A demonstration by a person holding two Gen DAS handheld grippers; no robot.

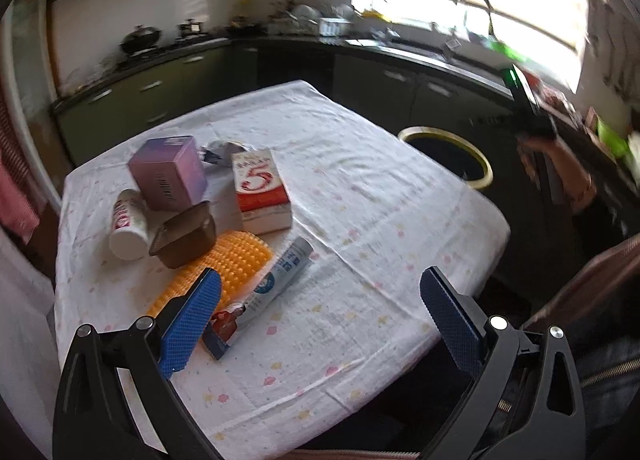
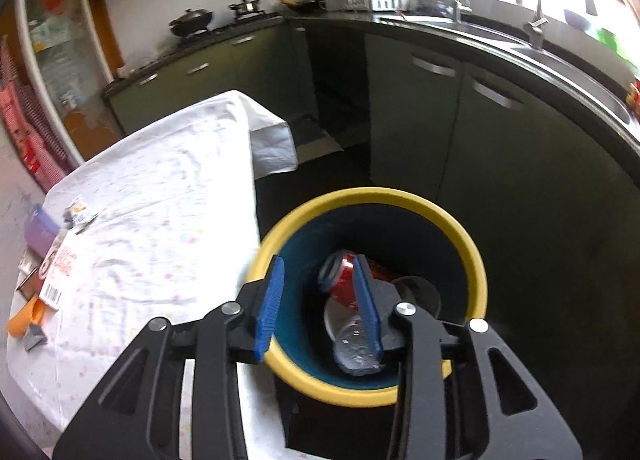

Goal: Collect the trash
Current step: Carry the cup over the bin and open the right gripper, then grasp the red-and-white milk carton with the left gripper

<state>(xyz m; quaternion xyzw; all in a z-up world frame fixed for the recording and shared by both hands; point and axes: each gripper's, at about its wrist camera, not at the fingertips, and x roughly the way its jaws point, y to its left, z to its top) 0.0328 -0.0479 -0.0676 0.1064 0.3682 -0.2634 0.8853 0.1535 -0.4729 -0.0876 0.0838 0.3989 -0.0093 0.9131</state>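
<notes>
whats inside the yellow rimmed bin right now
Inside the bin lie a red can and a clear crushed plastic bottle; a dark object sits beside them. The right gripper covers part of the bottom.

Seven pieces of trash are counted on the tablecloth: two boxes, one bottle, one tray, one orange mat, one tube, one crumpled wrapper; one can and one bottle in one bin

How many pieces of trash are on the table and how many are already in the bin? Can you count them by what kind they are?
On the table:
Boxes: 2, purple box, red and white carton
Bottles: 1, white bottle
Trays: 1, brown tray
Orange mats: 1
Tubes: 1
Wrappers: 1
In the bin:
Red cans: 1
Clear bottles: 1
Total: 9
</notes>
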